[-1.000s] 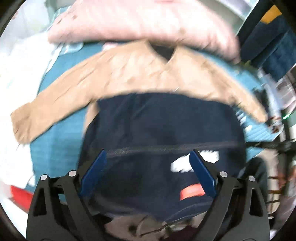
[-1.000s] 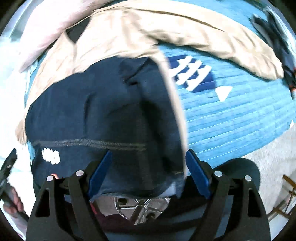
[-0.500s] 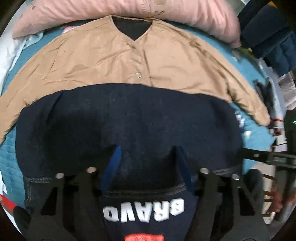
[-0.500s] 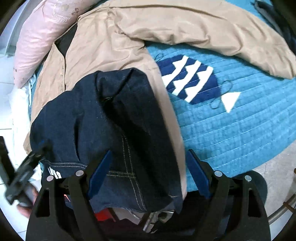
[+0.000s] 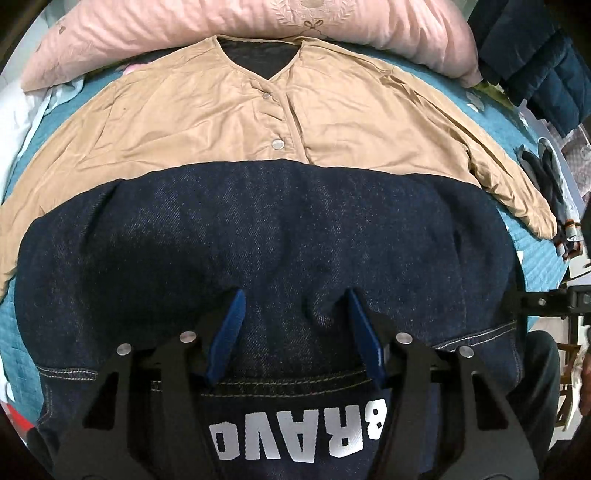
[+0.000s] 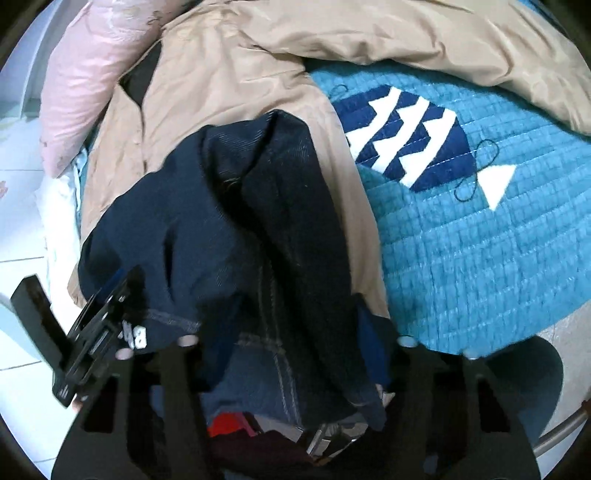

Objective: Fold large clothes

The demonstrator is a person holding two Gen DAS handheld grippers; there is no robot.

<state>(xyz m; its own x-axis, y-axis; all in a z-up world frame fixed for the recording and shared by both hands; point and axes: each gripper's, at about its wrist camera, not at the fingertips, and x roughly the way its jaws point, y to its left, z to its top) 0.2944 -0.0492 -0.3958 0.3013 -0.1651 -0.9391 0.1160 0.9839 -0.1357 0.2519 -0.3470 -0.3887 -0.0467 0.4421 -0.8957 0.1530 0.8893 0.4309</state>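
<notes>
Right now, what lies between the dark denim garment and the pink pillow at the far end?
The tan snap-button jacket, spread flat, fills that stretch between the dark denim garment and the pink pillow; the left wrist view shows it.

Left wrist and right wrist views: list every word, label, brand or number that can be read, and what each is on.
"BRAVO": large white block letters on the dark denim garment, upside down in the left wrist view, between the left gripper fingers and the lower edge.
Red patch on the same denim, right wrist view: no lettering can be read.
Pink pillow: embroidered wreath motif only, no words.
Nothing else legible.
</notes>
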